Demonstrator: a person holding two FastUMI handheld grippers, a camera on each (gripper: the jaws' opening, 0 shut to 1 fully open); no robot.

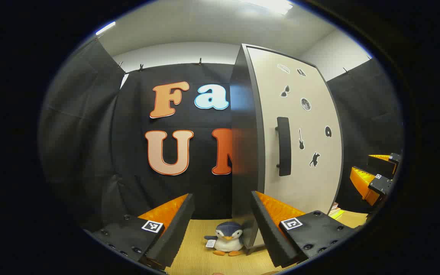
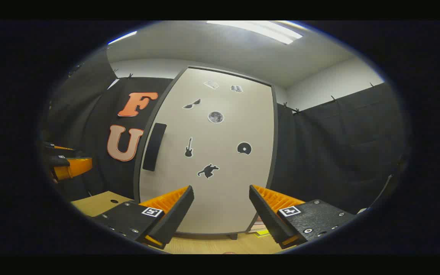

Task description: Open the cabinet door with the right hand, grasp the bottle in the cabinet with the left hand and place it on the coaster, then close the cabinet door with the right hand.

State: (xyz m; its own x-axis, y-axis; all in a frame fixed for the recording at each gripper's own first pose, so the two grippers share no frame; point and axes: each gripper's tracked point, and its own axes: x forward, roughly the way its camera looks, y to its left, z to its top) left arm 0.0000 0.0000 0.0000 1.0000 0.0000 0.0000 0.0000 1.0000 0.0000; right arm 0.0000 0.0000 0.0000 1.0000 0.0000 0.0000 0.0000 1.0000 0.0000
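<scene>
The tall pale grey cabinet door with a dark frame and black silhouette stickers (image 2: 208, 152) is seen shut, or very nearly so, in the right gripper view, standing on the light wooden table (image 2: 101, 201). The bottle is presumably behind it; neither it nor the coaster can be made out. A black vertical bar handle (image 2: 154, 146) is mounted near the door's left edge. The opening step is judged to be in hand and not yet begun.

The right gripper (image 2: 222, 214) is held wide open and empty, facing the door's lower middle, apart from it. For the next move it would need to be carried left and upward until the jaws straddle the handle, then closed and swung outward.

The left gripper (image 1: 223, 225) is likewise held wide open with nothing between its fingers. In the left gripper view the cabinet is taken from its left side, so the dark side panel (image 1: 245, 152) is visible, and a small plush penguin with a white belly (image 1: 225, 239) sits on the table just beside the cabinet's foot. The right gripper is also caught there at the far right edge.
</scene>
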